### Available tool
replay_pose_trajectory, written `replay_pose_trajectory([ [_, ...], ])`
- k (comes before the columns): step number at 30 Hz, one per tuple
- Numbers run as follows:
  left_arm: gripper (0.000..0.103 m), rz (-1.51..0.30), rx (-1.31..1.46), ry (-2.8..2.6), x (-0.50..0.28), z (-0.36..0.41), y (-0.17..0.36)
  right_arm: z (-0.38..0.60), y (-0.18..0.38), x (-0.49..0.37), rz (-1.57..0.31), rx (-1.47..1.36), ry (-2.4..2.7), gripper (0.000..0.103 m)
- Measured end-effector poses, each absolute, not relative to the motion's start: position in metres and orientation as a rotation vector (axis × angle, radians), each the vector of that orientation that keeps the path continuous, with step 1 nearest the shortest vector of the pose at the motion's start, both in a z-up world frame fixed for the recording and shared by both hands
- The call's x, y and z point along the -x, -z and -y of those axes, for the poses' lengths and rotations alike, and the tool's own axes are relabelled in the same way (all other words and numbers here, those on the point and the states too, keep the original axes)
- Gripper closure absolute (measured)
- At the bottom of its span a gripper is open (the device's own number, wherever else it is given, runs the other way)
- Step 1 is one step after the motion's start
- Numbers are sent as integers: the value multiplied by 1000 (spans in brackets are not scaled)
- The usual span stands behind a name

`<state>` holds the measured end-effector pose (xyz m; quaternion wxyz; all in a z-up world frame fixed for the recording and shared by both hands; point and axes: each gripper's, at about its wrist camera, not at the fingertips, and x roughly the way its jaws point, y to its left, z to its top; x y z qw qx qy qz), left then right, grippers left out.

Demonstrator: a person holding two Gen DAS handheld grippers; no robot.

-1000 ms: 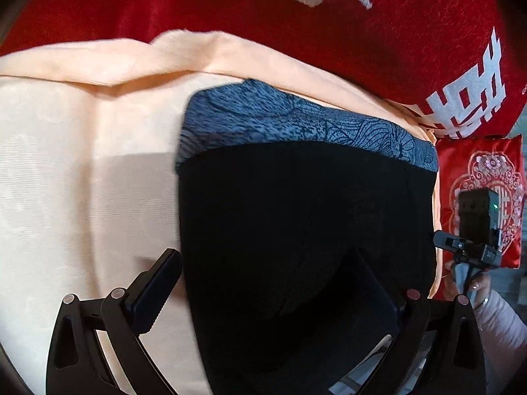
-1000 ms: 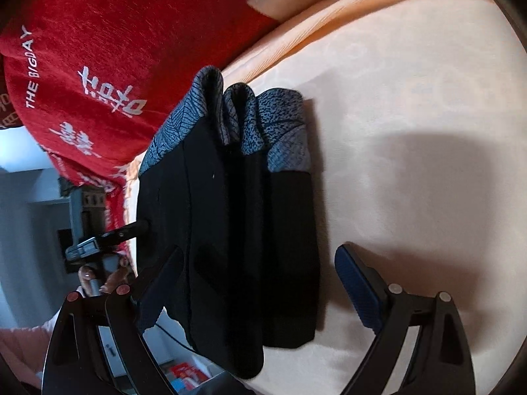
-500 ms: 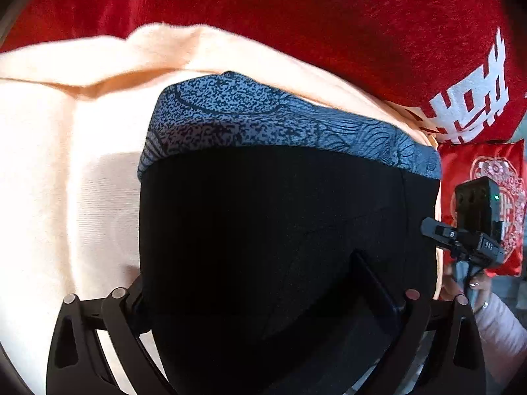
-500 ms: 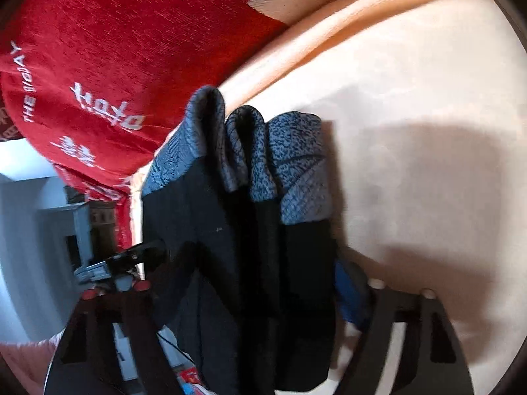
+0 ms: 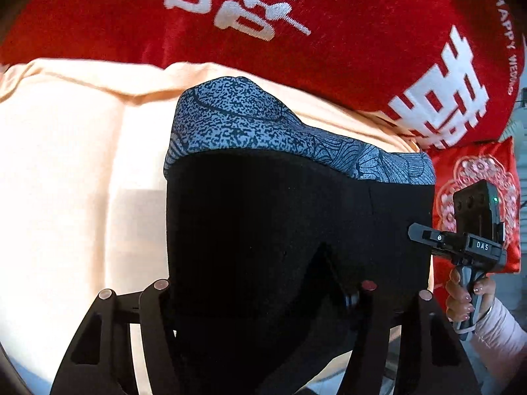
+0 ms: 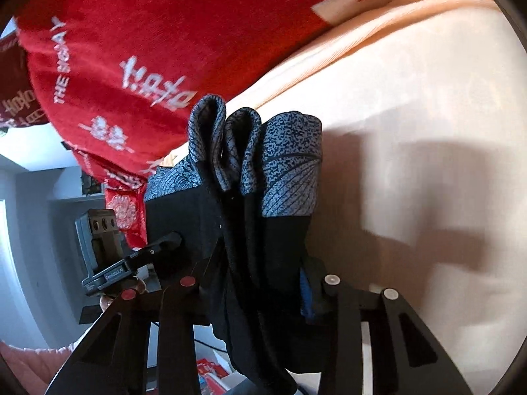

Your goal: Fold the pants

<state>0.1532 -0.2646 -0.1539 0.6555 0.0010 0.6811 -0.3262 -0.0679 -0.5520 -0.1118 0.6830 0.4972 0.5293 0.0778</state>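
The black pants (image 5: 280, 223) with a grey patterned waistband (image 5: 250, 125) are folded into a bundle and held above the peach bedsheet (image 5: 72, 177). My left gripper (image 5: 260, 296) is shut on the pants' near edge; the cloth hides its fingertips. In the right wrist view the same pants (image 6: 263, 230) hang in several layers, and my right gripper (image 6: 260, 283) is shut on them from the side. The right gripper's body also shows in the left wrist view (image 5: 467, 237), beside the pants' right edge.
A red blanket with white lettering (image 5: 296, 26) lies along the far side of the bed. A small red embroidered cushion (image 5: 474, 177) sits at the right. Off the bed's edge are a grey room and floor items (image 6: 210, 368).
Both grippers closed on the folded pants, which were lying on the sheet between open jaws a second ago. The bundle is now lifted off the sheet.
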Motion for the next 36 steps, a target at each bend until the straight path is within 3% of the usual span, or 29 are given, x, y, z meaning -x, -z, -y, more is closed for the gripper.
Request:
replay_pose_trajectory([
  [7,37,-1565,-40,746,-123,215,144,496,102,118,-1173,-1151,-168,63],
  [14,36,-1557,-79,744,-101,183,167,462,131,156,-1193,-1137,-106,61],
  [19,6,-1524,-80,693,-98,165,186,460,153,165,-1192,-1130,-58,46],
  [25,5,-1507,-126,641,-93,150,173,455,143,169,-1213,-1087,29,40],
  [36,5,-1482,-197,606,-60,116,114,431,69,206,-1214,-937,245,30],
])
